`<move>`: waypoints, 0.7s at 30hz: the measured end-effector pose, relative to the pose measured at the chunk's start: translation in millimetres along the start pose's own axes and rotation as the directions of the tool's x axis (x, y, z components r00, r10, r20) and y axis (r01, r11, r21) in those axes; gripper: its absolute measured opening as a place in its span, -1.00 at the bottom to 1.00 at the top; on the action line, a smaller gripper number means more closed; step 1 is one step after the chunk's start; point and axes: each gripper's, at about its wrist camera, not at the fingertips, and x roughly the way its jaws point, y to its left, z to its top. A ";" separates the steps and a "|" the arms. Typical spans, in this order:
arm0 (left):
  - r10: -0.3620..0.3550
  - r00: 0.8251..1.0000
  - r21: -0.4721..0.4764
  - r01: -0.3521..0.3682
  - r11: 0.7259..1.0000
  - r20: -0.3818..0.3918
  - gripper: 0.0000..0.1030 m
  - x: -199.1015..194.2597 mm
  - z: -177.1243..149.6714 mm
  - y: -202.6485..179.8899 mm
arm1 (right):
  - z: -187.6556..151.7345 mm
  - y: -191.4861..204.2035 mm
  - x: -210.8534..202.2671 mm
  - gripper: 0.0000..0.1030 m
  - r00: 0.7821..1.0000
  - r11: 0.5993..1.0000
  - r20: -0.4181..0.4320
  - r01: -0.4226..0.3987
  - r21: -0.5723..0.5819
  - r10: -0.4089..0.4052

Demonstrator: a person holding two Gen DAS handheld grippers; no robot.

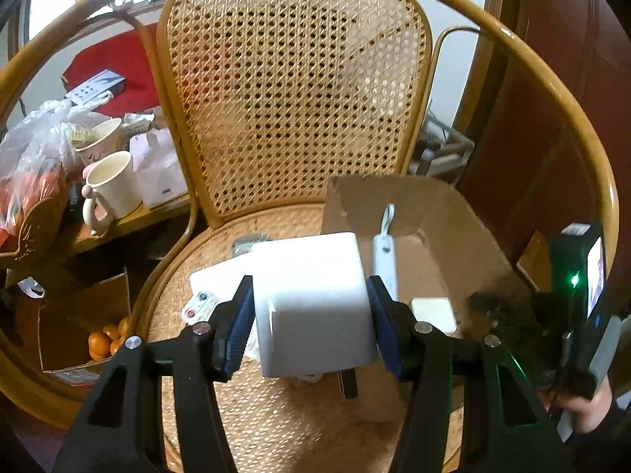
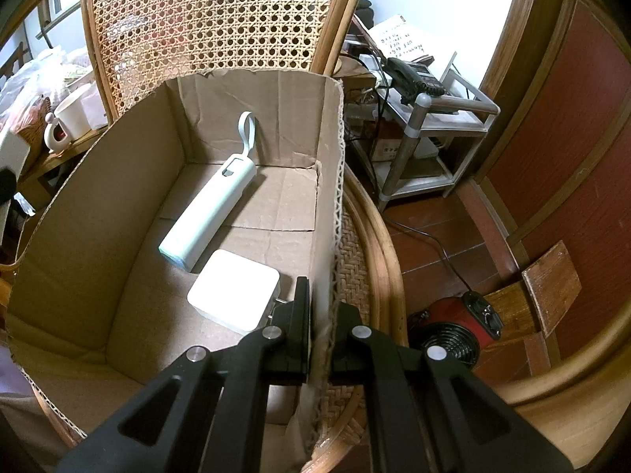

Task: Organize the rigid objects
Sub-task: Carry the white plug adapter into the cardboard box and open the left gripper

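Observation:
My left gripper (image 1: 311,315) is shut on a white cube-shaped box (image 1: 311,299) and holds it above the woven chair seat (image 1: 276,414), just left of an open cardboard box (image 1: 441,236). My right gripper (image 2: 321,335) is shut on the right wall of the cardboard box (image 2: 329,181). Inside the box lie a pale blue remote-like bar with a loop (image 2: 211,213) and a flat white square adapter (image 2: 234,289); both also show in the left wrist view, the bar (image 1: 384,252) and the adapter (image 1: 432,313).
The box stands on a rattan chair with a cane back (image 1: 292,90). White flat items (image 1: 215,291) lie on the seat left of the cube. A side table with mugs (image 1: 110,185) and bags stands left. A metal rack (image 2: 430,134) and a red fan heater (image 2: 457,331) stand right.

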 end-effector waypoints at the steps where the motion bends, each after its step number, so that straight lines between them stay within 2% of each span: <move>1: 0.001 1.000 0.005 -0.001 1.000 0.013 0.05 -0.6 1.3 -4.7 | 0.0 0.0 -0.4 -0.86 1.000 1.000 0.001 -0.003 -0.004 0.003; 9: -0.091 0.993 0.063 0.086 0.994 0.070 0.05 -9.8 0.6 -29.9 | -1.2 -0.6 -1.5 -0.86 1.000 1.000 0.003 -0.005 -0.004 0.005; 13: -0.129 0.990 0.085 0.124 0.989 0.053 0.05 -8.6 -3.3 -40.4 | -1.1 -0.8 -1.5 -0.86 1.000 1.000 0.002 -0.005 -0.004 0.005; 21: -0.136 0.991 0.128 0.132 0.983 0.020 0.05 -2.4 -11.1 -56.9 | -1.2 -0.9 -1.6 -0.86 1.000 1.000 0.003 -0.006 -0.004 0.006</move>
